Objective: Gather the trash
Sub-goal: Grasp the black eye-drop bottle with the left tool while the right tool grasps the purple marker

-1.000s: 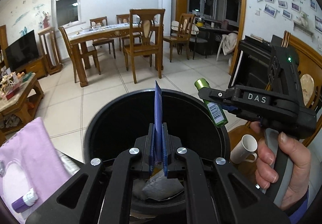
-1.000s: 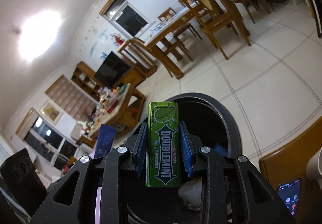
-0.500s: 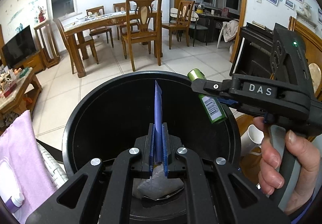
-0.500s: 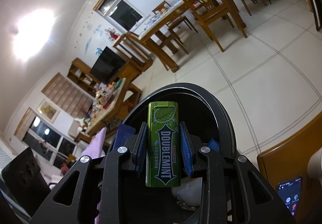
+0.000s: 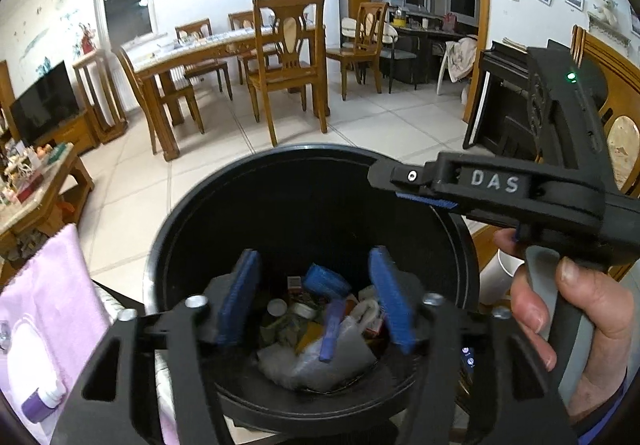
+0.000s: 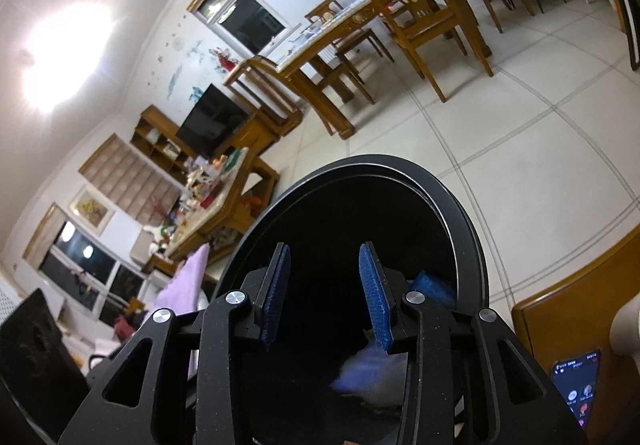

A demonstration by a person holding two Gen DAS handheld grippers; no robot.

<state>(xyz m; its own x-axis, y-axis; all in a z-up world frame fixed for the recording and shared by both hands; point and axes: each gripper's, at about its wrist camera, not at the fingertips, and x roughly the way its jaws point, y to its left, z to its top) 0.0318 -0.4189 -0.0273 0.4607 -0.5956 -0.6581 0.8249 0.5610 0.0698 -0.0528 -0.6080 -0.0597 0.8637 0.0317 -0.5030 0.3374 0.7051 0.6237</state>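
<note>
A black round trash bin (image 5: 168, 225) stands below both grippers, with several pieces of trash heaped at its bottom. My left gripper (image 5: 316, 301) hangs over the bin's mouth; its jaws are opening and nothing is between the blue pads. A flat blue wrapper (image 5: 332, 329) lies tilted on a clear plastic bag (image 5: 340, 357) in the heap. A hand holds my right gripper (image 5: 400, 185) over the bin's right rim. In the right wrist view my right gripper (image 6: 324, 297) is also opening, empty, above the bin (image 6: 460, 205). A blurred blue shape (image 6: 360, 365) shows inside. The green gum pack is out of sight.
A purple cloth (image 5: 52, 305) lies to the left of the bin. A white cup (image 5: 500, 273) and a lit phone (image 6: 576, 385) sit on a wooden surface to the right. A cluttered coffee table (image 5: 36, 185) is at left, dining chairs (image 5: 288, 65) beyond on tiled floor.
The left jaws have opened and the blue wrapper has dropped into the bin. The right jaws have spread and the green gum pack is gone from them. Both grippers are lower over the bin.
</note>
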